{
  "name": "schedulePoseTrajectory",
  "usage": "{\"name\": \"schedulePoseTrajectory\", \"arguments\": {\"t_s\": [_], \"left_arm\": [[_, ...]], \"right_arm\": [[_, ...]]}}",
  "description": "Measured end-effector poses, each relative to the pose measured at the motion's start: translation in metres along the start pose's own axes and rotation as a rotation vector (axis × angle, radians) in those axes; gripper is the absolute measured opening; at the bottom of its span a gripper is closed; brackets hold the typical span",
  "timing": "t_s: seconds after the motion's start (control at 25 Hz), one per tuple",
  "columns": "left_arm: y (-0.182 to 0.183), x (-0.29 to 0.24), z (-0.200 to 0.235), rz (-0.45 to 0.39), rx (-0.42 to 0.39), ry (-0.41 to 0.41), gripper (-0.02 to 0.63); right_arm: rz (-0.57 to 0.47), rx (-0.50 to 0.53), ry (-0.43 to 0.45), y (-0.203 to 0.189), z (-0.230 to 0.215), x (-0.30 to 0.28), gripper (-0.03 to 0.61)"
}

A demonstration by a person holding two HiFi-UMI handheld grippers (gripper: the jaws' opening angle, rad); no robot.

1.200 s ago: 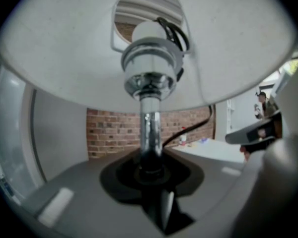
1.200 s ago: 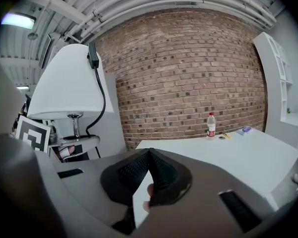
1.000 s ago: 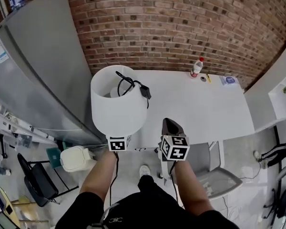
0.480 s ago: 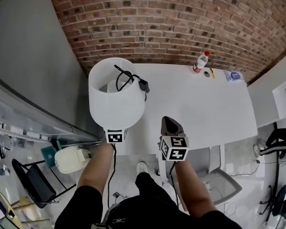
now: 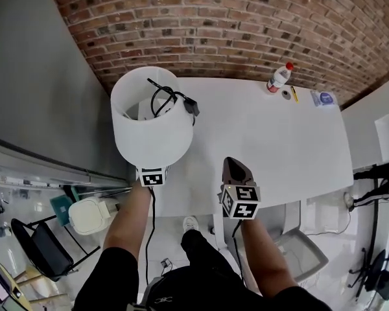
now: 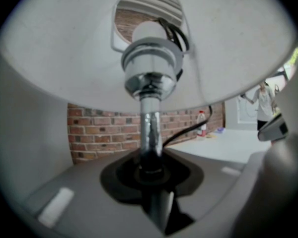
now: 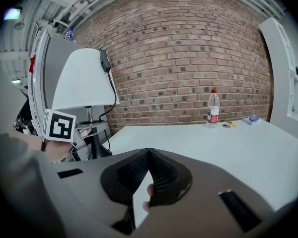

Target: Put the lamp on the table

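White-shaded lamp (image 5: 152, 131) with chrome stem (image 6: 150, 128) and black cord (image 5: 189, 104). White table (image 5: 272, 148) against red-brown brick wall (image 5: 214, 24). Black-and-white square markers on the grey right gripper (image 5: 232, 163); red-capped bottle (image 5: 279, 78).

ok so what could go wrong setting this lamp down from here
1. The left hand-held gripper holds the lamp only by its thin shiny stem, so it may slip or swivel.
2. The cord bundled loosely in the shade top could spill and snag.
3. The shade blocks the view straight down, so it might land off the table's corner.
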State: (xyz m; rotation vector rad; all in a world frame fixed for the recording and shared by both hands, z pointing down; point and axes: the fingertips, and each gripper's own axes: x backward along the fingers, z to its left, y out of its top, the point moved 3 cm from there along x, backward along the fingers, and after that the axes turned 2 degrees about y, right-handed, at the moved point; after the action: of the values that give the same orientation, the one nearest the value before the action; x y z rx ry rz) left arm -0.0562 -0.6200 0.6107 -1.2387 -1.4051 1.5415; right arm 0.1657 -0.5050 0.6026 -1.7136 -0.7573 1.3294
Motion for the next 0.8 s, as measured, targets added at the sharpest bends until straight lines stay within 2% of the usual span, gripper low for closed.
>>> {"name": "schedulePoseTrajectory", "arguments": {"t_s": [0.8], "left_arm": [[-0.019, -0.006, 0.0, -0.05, -0.028, 0.027, 0.094]], "right_arm": [[0.048, -0.039, 0.008, -0.022, -0.009, -0.016, -0.011]]}}
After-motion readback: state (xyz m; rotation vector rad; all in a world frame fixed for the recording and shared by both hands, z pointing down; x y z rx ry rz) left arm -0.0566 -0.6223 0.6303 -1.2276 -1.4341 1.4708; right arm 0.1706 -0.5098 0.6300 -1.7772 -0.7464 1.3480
